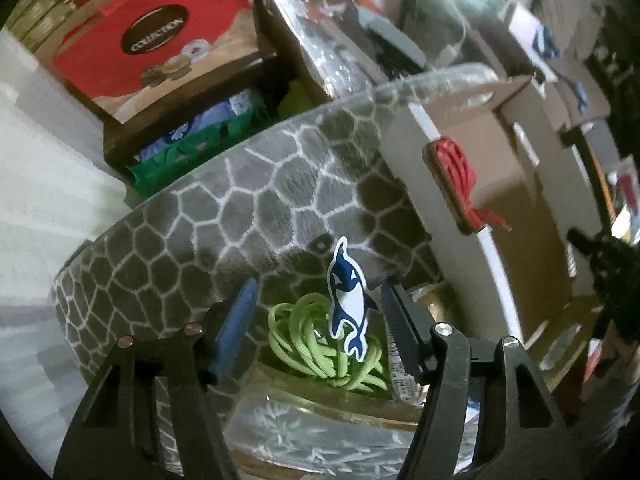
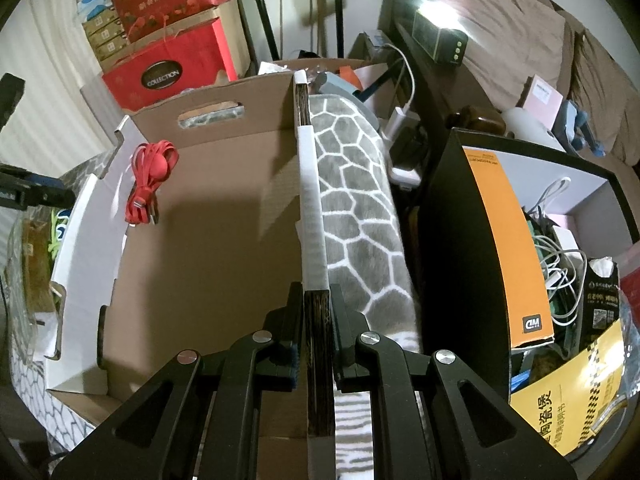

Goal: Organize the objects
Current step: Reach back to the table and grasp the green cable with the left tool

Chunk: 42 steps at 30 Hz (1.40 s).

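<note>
Left gripper (image 1: 316, 332) hung unclenched low in the left wrist frame, jaws either side of a green cord bundle (image 1: 324, 350) bearing a whale tag (image 1: 347, 300), pads not pressing. Right gripper (image 2: 318, 336) sat clenched on a dark flat strip (image 2: 319, 360), bottom centre of its view, beside the cardboard box (image 2: 208, 248) holding a red cable (image 2: 150, 182). Likely risks: pinching only the tag and tearing it off; snagging loose loops on the box rim.

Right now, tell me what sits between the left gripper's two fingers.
The green cord bundle with a dolphin tag, seen in the left wrist view; the left gripper pads stand clear of it.
</note>
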Tool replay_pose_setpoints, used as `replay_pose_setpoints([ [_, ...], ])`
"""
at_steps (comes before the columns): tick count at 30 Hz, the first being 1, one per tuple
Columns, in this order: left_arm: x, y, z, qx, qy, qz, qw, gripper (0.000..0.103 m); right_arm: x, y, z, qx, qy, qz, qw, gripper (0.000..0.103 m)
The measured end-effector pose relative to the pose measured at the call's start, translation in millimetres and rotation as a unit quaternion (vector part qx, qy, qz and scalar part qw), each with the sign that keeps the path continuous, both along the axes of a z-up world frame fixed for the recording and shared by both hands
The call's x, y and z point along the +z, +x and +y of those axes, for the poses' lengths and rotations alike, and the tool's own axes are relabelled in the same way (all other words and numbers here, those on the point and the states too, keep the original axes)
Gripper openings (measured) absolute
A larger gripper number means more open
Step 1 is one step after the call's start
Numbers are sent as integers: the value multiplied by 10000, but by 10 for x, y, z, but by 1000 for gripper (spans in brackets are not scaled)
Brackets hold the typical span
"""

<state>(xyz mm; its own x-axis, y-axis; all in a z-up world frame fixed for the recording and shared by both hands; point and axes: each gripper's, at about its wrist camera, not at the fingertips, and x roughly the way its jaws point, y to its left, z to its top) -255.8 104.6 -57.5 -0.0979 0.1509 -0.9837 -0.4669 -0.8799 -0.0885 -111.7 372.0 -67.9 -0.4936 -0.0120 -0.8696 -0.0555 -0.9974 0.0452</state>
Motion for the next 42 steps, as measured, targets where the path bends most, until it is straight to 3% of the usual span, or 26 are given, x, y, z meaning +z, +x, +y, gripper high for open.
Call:
replay_pose_setpoints([
  [8, -93, 10, 41, -178, -193, -140, 9996, 33, 8, -2, -20, -12, 11, 4, 10000, 11],
  [9, -96, 19, 43, -202, -186, -125, 9995, 25, 4, 4, -22, -10, 11, 2, 10000, 11],
  [13, -26, 73, 54, -191, -178, 256, 9993, 6, 16, -3, -23, -20, -3, -2, 10000, 11],
  [22, 241, 156, -3, 114, 162, 750, 9970, 4, 26, 6, -24, -31, -1, -3, 10000, 11],
  [26, 489, 150, -72, 347, 513, 963, 9934, 4, 28, 15, -10, -41, -18, 2, 10000, 11],
  [31, 744, 159, -112, 455, 579, 1208, 9899, 4, 37, 16, 7, -46, -21, -4, 10000, 11],
  [42, 1434, 341, -119, 607, 1205, 1753, 9752, 4, 39, 17, 9, -51, -28, -7, 10000, 11],
])
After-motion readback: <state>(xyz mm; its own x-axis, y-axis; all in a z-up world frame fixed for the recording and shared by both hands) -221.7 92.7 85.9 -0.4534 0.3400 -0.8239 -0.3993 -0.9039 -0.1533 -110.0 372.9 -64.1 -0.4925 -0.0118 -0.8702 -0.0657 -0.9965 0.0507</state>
